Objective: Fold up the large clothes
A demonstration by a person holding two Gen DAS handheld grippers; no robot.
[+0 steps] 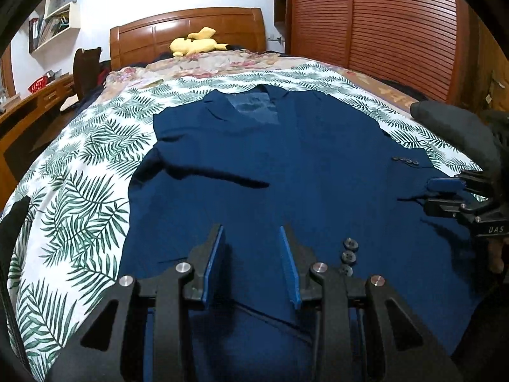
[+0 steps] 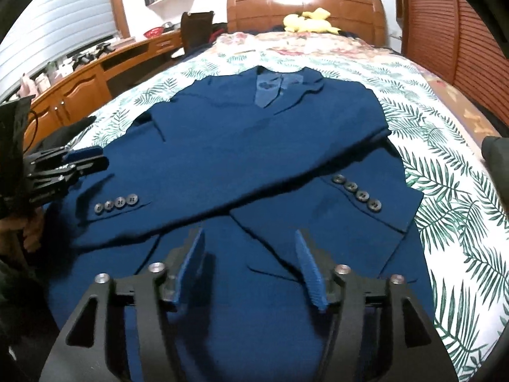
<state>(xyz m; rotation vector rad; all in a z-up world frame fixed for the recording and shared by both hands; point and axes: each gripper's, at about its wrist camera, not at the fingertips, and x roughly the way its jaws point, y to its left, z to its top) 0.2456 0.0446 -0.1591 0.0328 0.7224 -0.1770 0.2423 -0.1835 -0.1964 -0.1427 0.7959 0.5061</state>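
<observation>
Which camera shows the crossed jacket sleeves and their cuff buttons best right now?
The right wrist view: both sleeves cross over the blue jacket, with the left cuff buttons and right cuff buttons clear. The left wrist view shows only partial button rows, one partly behind the left gripper.

Jacket [image 2: 254,146]: deep navy blue, plain; lighter blue lining at collar; dark grey cuff buttons [image 2: 357,194].
Bedspread [image 1: 79,172]: white w/ green palm-leaf print.
Quilt [image 1: 203,63] beyond: beige/pink floral.
Plush toy [image 1: 197,43]: yellow.
Headboard [image 1: 191,28]: orange-brown wood.
Wardrobe doors [image 1: 381,25]: reddish-brown, slatted.
Desk [image 2: 95,76]: same orange-brown wood.
Left gripper [image 1: 253,264], right gripper [image 2: 251,270]: black frames, blue pads on fingers [image 1: 213,267].
</observation>
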